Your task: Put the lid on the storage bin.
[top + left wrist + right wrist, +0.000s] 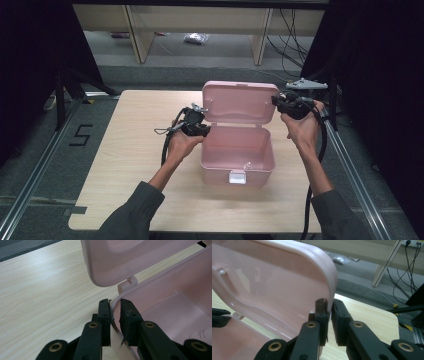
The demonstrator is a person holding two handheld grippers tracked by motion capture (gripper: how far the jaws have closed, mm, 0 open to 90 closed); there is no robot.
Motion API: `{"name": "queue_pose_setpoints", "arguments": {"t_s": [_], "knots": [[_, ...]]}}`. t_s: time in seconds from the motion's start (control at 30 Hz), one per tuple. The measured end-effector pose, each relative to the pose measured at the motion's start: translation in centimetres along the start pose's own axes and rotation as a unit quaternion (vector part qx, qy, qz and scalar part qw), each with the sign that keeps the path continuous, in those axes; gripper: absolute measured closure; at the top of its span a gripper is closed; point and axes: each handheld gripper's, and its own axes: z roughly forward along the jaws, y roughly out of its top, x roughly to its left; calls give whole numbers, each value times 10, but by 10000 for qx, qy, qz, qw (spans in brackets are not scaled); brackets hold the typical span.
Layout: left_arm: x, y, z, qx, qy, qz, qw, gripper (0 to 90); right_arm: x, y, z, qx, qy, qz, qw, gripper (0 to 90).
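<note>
Sitting mid-table (125, 165), the pink box (237, 160) with its lid (240, 102) already swung upright, interior bare apart from a small label; judging by that, opening mostly done, little left but letting go. Left gripper (115, 302) clamping the box's rim; right gripper (329, 302) pinching the lid's edge.

Box (237, 150) near middle of table (130, 150), lid (240, 102) standing up behind it. Left gripper (202, 131) at box's left wall, right gripper (276, 100) at lid's right edge.
</note>
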Motion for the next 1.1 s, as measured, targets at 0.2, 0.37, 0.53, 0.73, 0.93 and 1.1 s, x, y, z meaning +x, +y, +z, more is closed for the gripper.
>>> {"name": "queue_pose_setpoints", "arguments": {"t_s": [0.2,0.37,0.53,0.73,0.93,1.1], "knots": [[0,0,-1,-21,-4,-13,10000,777,3,-4,-6,-29,-70,-9,10000,843],[2,-1,-6,-72,-23,-37,10000,771,6,-8,-9,-124,-148,-118,9997,843],[4,-2,-12,-40,-53,44,10000,761,6,-11,-13,-158,-104,-206,9996,841],[3,-4,-21,-72,-123,105,9998,751,8,-15,-20,-102,-51,-155,9998,834],[5,-9,-30,-79,-277,108,9995,738,8,-17,-27,-59,-11,-178,9998,825],[5,-13,-36,-156,-337,101,9993,735,9,-19,-29,-92,-16,-247,9997,819]]}}
